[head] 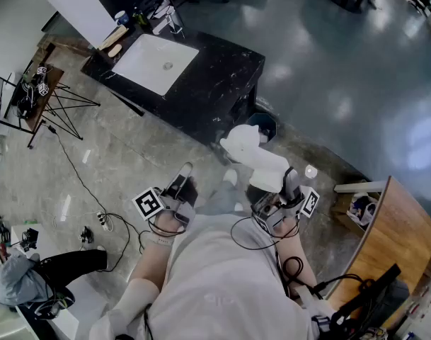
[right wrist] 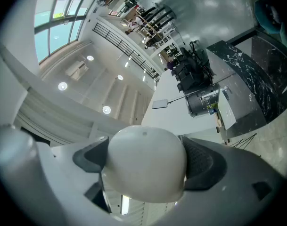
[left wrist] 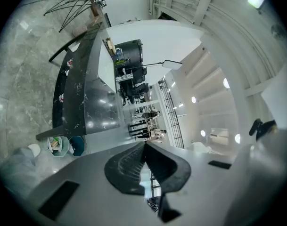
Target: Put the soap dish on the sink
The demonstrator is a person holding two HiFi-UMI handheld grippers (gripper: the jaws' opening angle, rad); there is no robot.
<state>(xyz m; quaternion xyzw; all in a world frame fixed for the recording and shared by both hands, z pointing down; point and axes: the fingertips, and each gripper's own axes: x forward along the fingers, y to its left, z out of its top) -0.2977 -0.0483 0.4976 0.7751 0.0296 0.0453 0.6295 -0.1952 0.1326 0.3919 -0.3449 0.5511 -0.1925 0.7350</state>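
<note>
**Tally by kind**

Two claws: the left claw [left wrist: 144, 166] and the right claw [right wrist: 144, 167]. One white soap dish [right wrist: 145, 142], between the right claw's pads. One black desk [head: 226, 66] ahead of both claws, with one sink [head: 155, 64] in it. Two bins ahead of the left claw: one pale bin [left wrist: 57, 145], one teal bin [left wrist: 77, 145].

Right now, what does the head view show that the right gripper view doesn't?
Head view only: the left gripper and the floor cables. Right gripper view only: the jaws pressed on both sides of the soap dish, plus ceiling lights. Both: the white soap dish in the right gripper and the black marble counter.
</note>
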